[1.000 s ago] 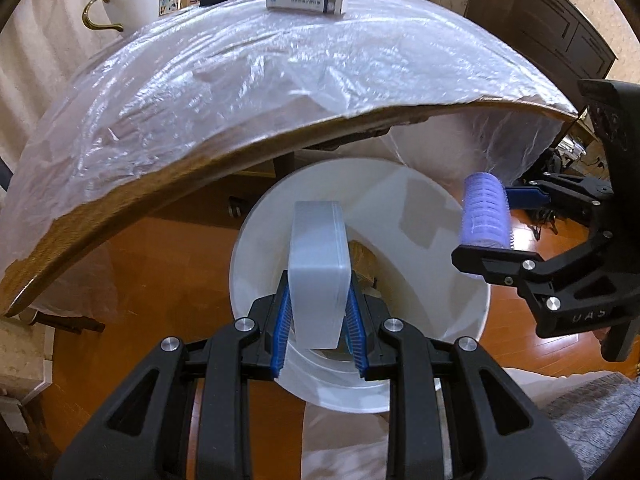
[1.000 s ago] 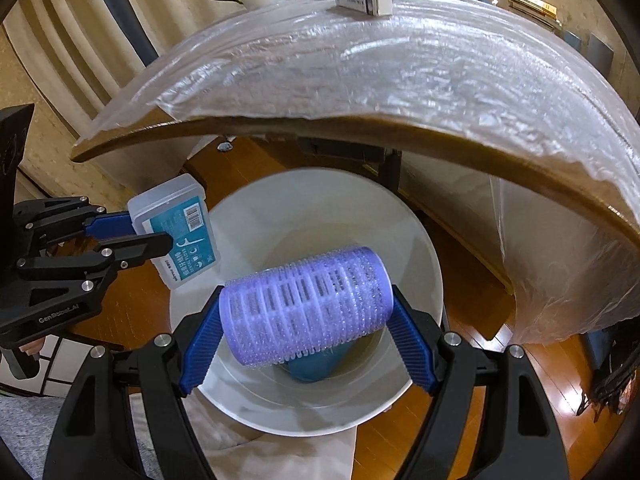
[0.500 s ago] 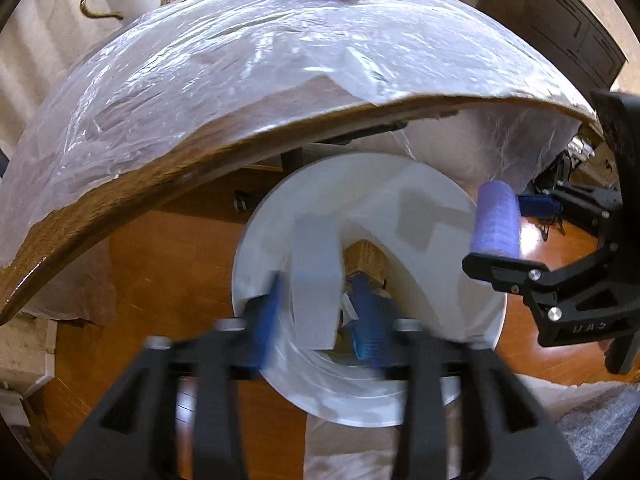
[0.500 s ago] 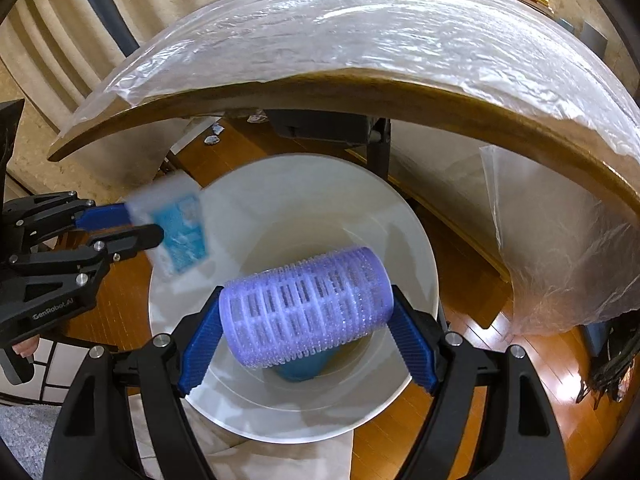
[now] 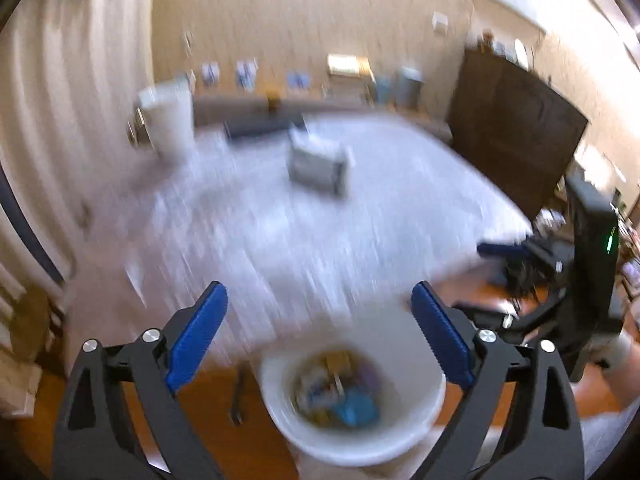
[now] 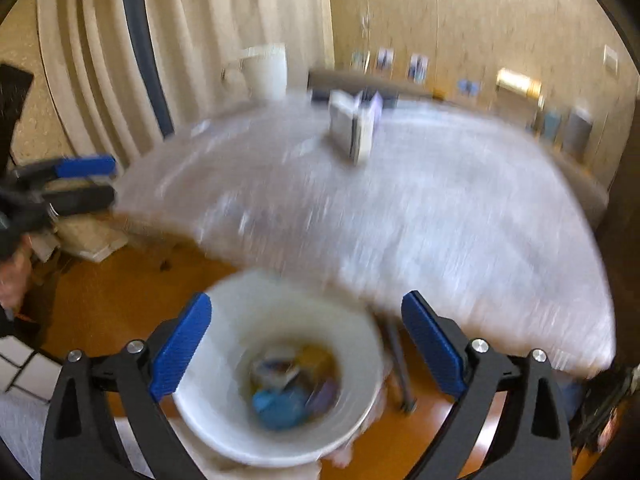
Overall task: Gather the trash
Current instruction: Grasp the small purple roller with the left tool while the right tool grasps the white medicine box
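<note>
Both views are motion-blurred. My left gripper is open and empty, above a white bin on the floor that holds mixed trash. My right gripper is also open and empty above the same bin, with trash inside. A small box lies on the plastic-covered table; it also shows in the right wrist view. The right gripper appears in the left wrist view, and the left gripper in the right wrist view.
A white mug stands at the table's far left, also in the right wrist view. A dark flat object lies behind the box. A dark cabinet stands at right. Curtains hang at left. Wooden floor surrounds the bin.
Both grippers opened and let go: the pale plastic box and the purple hair roller are gone from the jaws. Both grippers have lifted and tilted up, so the table top is now seen.
</note>
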Demonstrator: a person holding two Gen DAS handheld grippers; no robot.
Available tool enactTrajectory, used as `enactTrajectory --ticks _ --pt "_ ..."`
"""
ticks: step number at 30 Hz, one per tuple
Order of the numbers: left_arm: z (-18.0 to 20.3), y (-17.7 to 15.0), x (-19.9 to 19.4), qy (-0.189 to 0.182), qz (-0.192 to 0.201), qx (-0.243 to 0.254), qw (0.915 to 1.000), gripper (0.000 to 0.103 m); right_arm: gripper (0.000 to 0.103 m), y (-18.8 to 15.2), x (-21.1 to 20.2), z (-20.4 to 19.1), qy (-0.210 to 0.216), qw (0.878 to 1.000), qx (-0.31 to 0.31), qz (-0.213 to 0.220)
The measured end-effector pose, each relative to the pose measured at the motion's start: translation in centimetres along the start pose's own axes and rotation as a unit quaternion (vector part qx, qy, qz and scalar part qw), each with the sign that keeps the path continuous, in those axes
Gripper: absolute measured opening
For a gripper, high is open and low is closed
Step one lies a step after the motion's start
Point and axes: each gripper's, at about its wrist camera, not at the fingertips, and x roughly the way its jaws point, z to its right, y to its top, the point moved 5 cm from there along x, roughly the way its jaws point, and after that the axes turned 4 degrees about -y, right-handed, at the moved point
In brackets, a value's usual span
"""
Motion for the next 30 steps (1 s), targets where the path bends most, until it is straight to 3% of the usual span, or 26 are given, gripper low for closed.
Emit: enactTrajectory --ticks 5,11,16,25,30 --pt "-1.8 7.7 4.1 -0.005 0.001 -0.03 0.9995 0.095 0.095 5.6 4.1 1.1 -0.036 0.999 -0.034 0.016" --pt "-2.1 13.2 12.0 -0.012 -0.06 -0.004 0.9981 0.095 0.095 9.8 8.9 2.9 -0.033 0.999 -0.027 0.01" --pt "-2.9 15.1 19.4 -0.035 -0.145 -0.024 0.9886 0.095 0.094 11.7 11.8 3.4 -0.013 1.0 -0.018 -0.008" --pt "-2.8 15.5 26.8 -0.048 -0.217 -0.018 0.9749 0.094 0.085 13.4 15.4 3.3 0.016 0.999 -0.011 -0.032" --pt "-3.0 15.0 28.9 -0.063 -0.255 -0.026 0.9645 0.077 0.078 13.9 16.7 3.3 0.031 0.999 -0.007 -0.043"
